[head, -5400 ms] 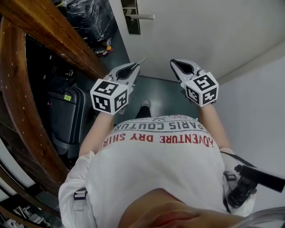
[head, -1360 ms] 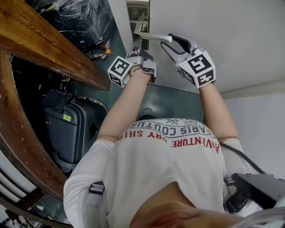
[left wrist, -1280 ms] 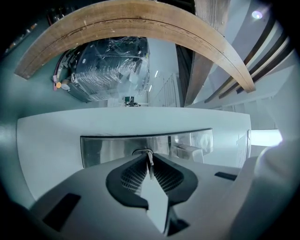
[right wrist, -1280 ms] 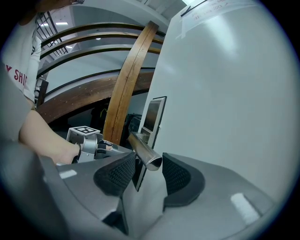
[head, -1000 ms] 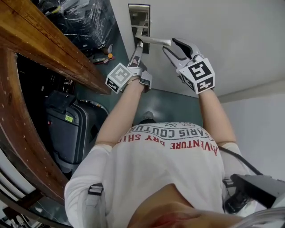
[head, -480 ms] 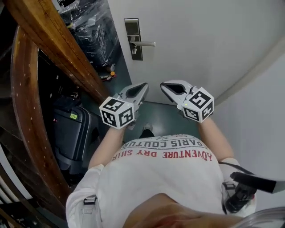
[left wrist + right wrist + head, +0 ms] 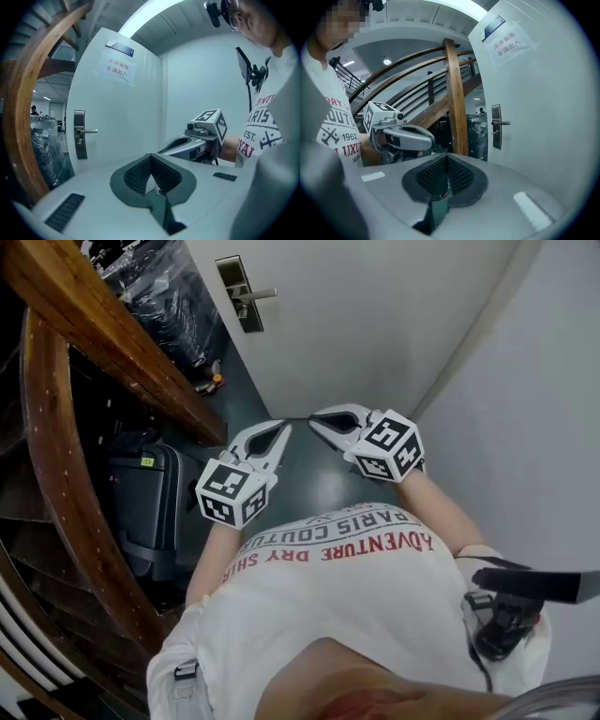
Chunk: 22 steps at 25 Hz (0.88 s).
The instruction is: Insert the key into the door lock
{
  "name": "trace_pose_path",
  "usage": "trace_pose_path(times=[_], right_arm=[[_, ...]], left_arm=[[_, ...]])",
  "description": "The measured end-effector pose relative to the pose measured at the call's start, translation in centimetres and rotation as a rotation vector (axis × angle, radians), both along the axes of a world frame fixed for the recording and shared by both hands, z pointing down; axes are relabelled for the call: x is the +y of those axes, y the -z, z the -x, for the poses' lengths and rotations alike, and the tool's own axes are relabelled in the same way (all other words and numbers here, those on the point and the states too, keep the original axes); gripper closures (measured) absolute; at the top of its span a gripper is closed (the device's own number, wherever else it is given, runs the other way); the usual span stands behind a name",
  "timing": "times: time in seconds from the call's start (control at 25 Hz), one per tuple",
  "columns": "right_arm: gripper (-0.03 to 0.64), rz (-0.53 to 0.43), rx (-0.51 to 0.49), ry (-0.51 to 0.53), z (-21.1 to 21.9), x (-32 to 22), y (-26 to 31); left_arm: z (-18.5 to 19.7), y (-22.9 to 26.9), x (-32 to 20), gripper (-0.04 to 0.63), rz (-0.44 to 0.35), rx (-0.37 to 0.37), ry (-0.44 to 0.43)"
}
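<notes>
We record the door lock (image 7: 234,282) at 11 o'clock in the head view: a dark upright plate with a silver lever handle (image 7: 260,296) on a white door (image 7: 375,324). Whether a key sits in it we cannot tell. The left gripper (image 7: 284,427) and right gripper (image 7: 314,418) are clenched, empty, well apart from it. Only the gripper views show a paper notice (image 7: 116,68).

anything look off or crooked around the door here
Nothing stands out. The door handle sits level on its straight lock plate, and the paper notice lies flat on the door. The left hand-held gripper and right hand-held gripper are shut, empty, apart from the door. Any key in the lock is too small to see.
</notes>
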State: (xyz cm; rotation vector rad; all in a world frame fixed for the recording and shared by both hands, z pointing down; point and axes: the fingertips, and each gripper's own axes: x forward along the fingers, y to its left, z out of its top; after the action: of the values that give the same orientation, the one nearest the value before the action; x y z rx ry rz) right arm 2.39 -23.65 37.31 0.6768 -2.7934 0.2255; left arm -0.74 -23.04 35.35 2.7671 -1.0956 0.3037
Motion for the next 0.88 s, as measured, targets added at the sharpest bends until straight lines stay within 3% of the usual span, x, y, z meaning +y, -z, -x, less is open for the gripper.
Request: trace_pose_path(times=[0.2, 0.4, 0.64, 0.88], right_arm=[[0.615, 0.020, 0.017, -0.027, 0.3, 8.5, -2.4], [0.615, 0.071, -0.013, -0.050, 1.7, 20.6, -5.5], [0.615, 0.070, -0.056, -0.094, 3.7, 35.6, -4.9], [0.615, 0.046, -0.067, -0.119, 4.5, 44.7, -2.2]], left_arm=[[0.5, -4.0, 8.3, 0.594, 0.064, -0.005, -0.015], [1.7, -7.4, 20.9, 0.594, 0.130, 0.024, -0.027], [4.2, -6.2, 36.4, 0.594, 0.108, 0.002, -0.060], [5.9, -2.9, 45.0, 0.594, 0.069, 0.038, -0.057]])
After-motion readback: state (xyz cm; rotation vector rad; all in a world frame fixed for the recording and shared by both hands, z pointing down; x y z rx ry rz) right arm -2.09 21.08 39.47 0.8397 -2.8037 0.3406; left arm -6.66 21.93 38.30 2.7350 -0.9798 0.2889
